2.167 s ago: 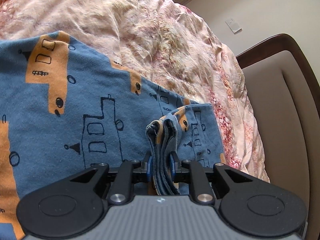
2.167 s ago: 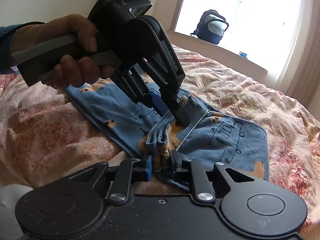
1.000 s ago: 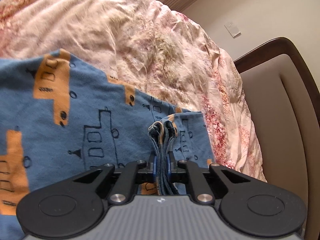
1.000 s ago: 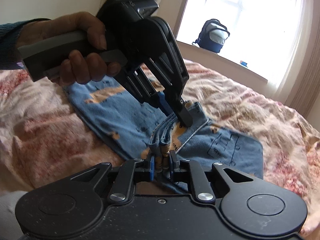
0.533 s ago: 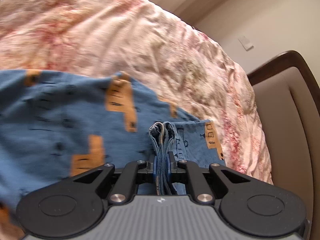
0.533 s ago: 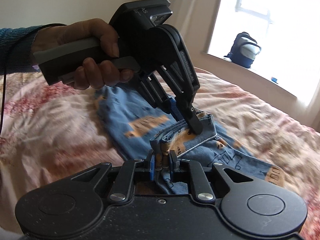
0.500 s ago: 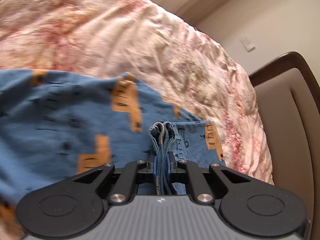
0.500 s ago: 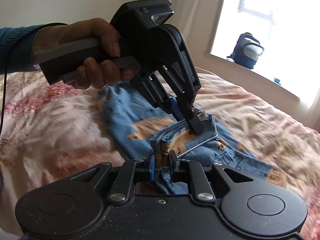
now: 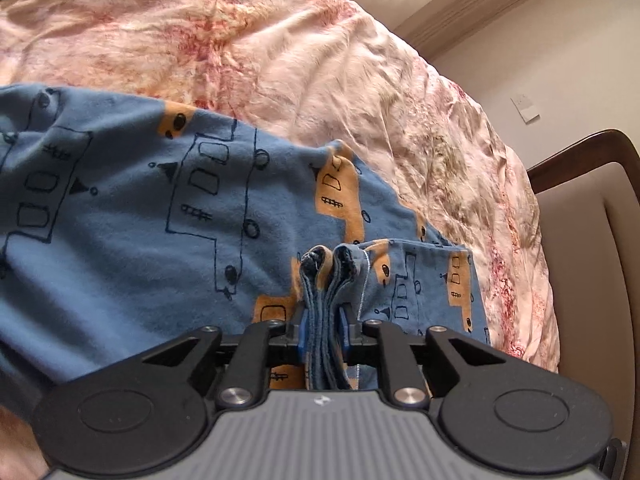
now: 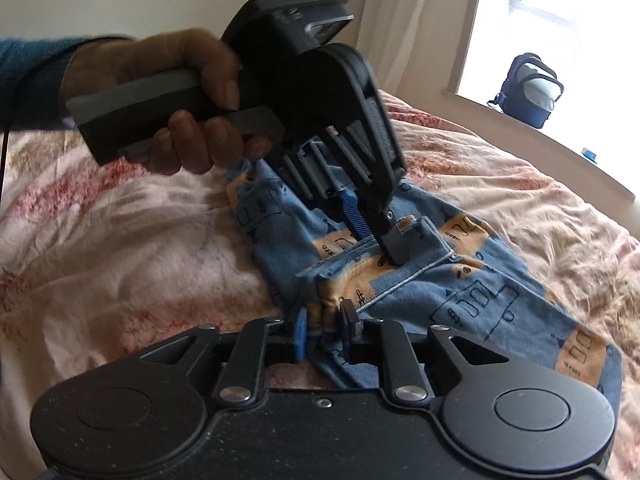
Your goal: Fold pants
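Blue pants [image 9: 160,220] with orange and black house prints lie folded on the bed. My left gripper [image 9: 323,320] has a bunched edge of the pants between its pads. Its jaws are opening, and the cloth still touches both pads. In the right wrist view the left gripper [image 10: 376,232], held by a hand [image 10: 180,100], points down onto the pants [image 10: 480,300]. My right gripper [image 10: 323,320] has another bunch of the same edge between its jaws. They are opening too, and a thin gap shows beside its left pad.
A crumpled pink flowered bed cover [image 9: 280,60] spreads all around the pants. A padded headboard with a dark wooden frame [image 9: 592,240] stands at the right. A backpack [image 10: 528,88] sits on the window ledge beyond the bed.
Both grippers have carried the bunched edge across the bed, and the pants now lie folded over on the cover. The jaws of both have widened around the cloth.
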`<action>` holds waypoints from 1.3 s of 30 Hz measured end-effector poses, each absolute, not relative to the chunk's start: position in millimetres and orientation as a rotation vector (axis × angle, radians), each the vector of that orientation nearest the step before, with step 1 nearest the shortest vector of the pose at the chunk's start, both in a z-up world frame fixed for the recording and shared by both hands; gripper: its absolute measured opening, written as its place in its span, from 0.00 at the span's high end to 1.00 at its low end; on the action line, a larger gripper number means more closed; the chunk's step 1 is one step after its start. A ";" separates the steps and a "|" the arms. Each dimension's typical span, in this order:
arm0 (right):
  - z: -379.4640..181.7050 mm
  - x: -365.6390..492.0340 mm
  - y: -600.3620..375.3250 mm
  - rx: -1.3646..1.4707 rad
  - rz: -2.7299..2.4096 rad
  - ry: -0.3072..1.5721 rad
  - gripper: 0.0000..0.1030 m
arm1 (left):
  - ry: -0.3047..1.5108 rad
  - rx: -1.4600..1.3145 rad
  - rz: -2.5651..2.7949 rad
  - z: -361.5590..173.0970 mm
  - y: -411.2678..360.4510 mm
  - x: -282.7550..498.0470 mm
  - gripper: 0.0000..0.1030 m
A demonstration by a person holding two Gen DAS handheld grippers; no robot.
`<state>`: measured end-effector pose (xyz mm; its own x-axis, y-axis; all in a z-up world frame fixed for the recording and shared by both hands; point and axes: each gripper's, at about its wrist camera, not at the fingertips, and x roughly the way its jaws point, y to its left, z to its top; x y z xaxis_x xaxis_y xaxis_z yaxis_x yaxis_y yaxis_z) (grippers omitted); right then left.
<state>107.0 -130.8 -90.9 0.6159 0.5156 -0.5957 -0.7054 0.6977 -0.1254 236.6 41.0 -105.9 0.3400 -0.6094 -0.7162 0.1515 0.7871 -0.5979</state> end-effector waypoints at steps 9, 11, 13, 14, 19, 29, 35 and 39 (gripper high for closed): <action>-65.5 77.8 -195.3 -0.367 0.341 0.356 0.18 | 0.874 -0.276 -0.299 -66.3 13.0 211.5 0.03; -66.3 79.1 -207.1 -0.399 0.220 0.336 0.15 | 0.837 -0.237 -0.282 -68.3 -2.9 208.0 0.03; -73.6 87.4 -213.2 -0.412 0.151 0.370 0.12 | 0.813 -0.177 -0.266 -77.4 -21.0 203.4 0.03; -79.2 92.0 -215.0 -0.408 0.138 0.397 0.12 | 0.804 -0.123 -0.238 -83.2 -29.8 201.5 0.03; -114.0 93.9 -228.5 -0.510 0.053 0.454 0.09 | 0.685 0.122 -0.128 -104.7 -49.0 181.6 0.06; -102.2 81.5 -267.2 -0.571 -0.056 0.325 0.01 | 0.543 0.091 -0.154 -76.5 -44.1 164.6 0.00; -88.9 142.3 -233.5 -0.621 0.165 0.276 0.01 | 0.652 0.169 -0.086 -97.3 -52.0 192.8 0.00; -114.6 185.8 -230.3 -0.719 0.194 0.302 0.01 | 0.672 0.036 -0.119 -107.0 -33.6 198.0 0.00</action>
